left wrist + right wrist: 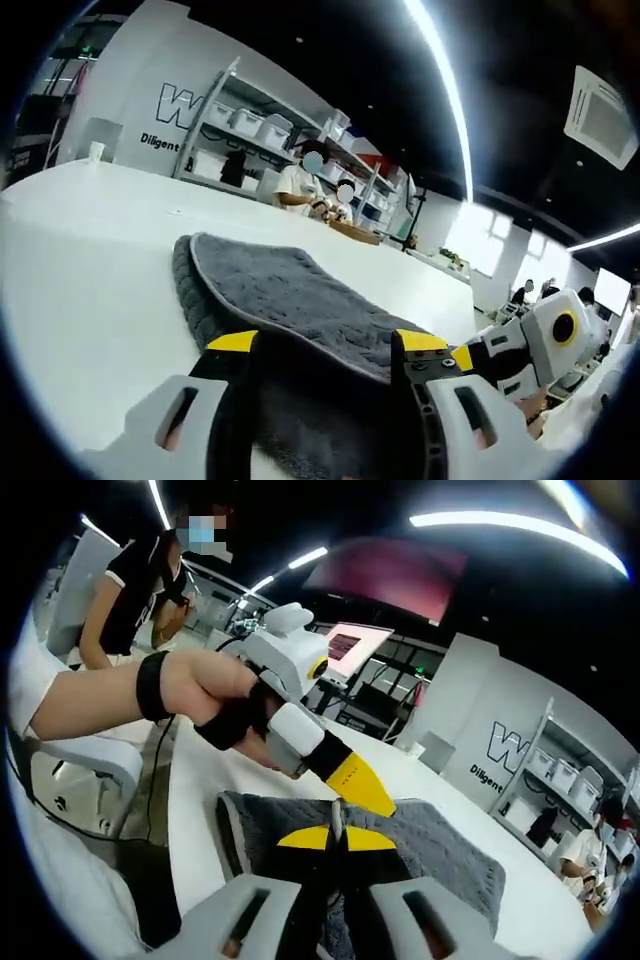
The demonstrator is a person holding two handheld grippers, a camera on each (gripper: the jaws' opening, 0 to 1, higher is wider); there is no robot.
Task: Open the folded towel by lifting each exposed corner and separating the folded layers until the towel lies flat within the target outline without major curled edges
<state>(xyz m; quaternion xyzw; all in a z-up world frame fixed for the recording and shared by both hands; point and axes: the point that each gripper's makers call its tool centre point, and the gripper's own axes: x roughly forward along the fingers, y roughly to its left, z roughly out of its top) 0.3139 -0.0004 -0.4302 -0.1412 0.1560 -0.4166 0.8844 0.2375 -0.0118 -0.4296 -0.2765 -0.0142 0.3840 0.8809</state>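
In the left gripper view, the white table [90, 280] runs off toward ten o'clock, where shelving with white bins [250, 125] stands against the wall. The grey towel [290, 290] lies folded on the table at centre, its piped edge curving from eleven o'clock down toward four. The left gripper [325, 345] has its yellow-tipped jaws set wide apart, straddling the near end of the towel. At three to four o'clock the right gripper [462, 358] reaches in beside the towel's edge. In the right gripper view, a hand [225, 705] at ten o'clock holds the left gripper, its yellow tip pointing down to the towel. At six o'clock the right gripper's jaws are closed, pinching a thin edge of the towel.
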